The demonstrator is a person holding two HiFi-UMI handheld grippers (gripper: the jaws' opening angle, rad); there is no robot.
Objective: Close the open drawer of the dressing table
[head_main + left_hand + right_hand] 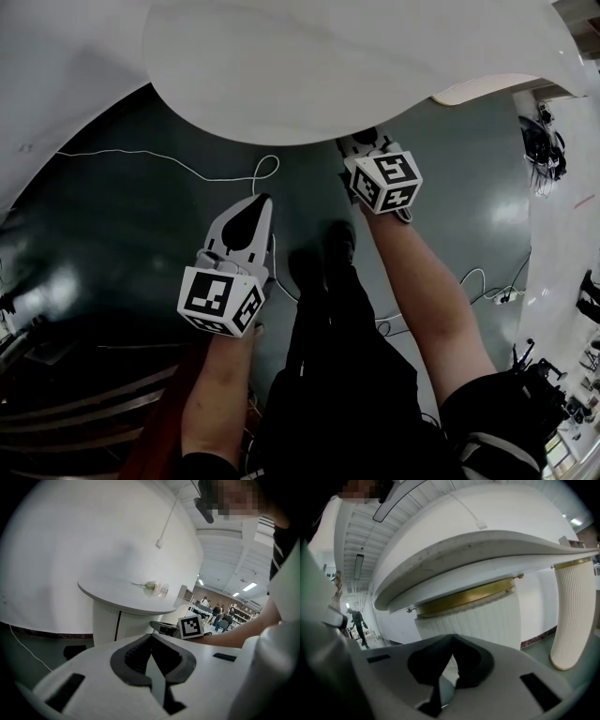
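Honestly, we've barely started: the ribbed white drawer with the gold rim [473,616] looks to be poking out under the round white tabletop [487,550]. Our right gripper [451,641] faces it, jaws pinched together, empty. The left gripper [151,638] is likewise closed, off aside.

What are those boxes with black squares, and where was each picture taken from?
No robot: a person holds a two-jaw gripper in each hand; the patterned cubes are part of them. One picture comes from a head camera looking down at the left gripper, right gripper and dark floor. The others come from cameras riding on each gripper. Both are shut, holding nothing. The white table carries a small sprig and something glassy. Under its top sits a ribbed, gold-edged drum, probably the drawer.
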